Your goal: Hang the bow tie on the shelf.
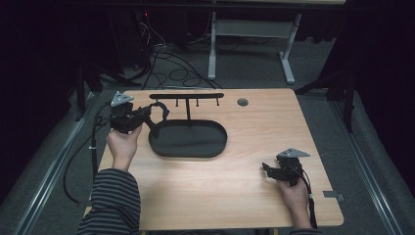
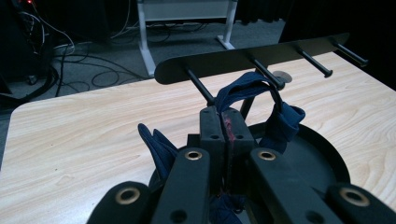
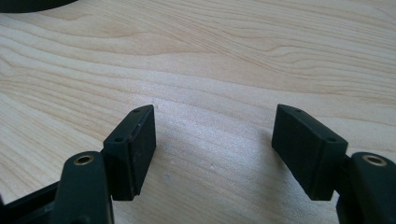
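1. Jaws of the left gripper [image 2: 224,128] are pressed together on a dark blue fabric strap [image 2: 247,88], with the cloth pinched between the pads.
2. From that grip the strap arches up over one peg [image 2: 266,74] of the black rack [image 2: 243,58], and its far end hangs down beside the rack's post.
3. More of the blue fabric bunches below and to the left of the jaws in the left gripper view.
4. Seen from the high view, the left gripper [image 1: 128,119] sits at the left end of the rack [image 1: 186,96], above the edge of the rack's oval black base tray [image 1: 188,140].
5. Jaws of the right gripper [image 3: 215,149] stand wide apart with nothing between them, just bare wood.
6. The right gripper [image 1: 284,169] rests low on the worktop [image 1: 244,186] near its right front, well apart from the rack and strap.
7. A small round grommet [image 1: 242,102] sits in the worktop behind the tray.
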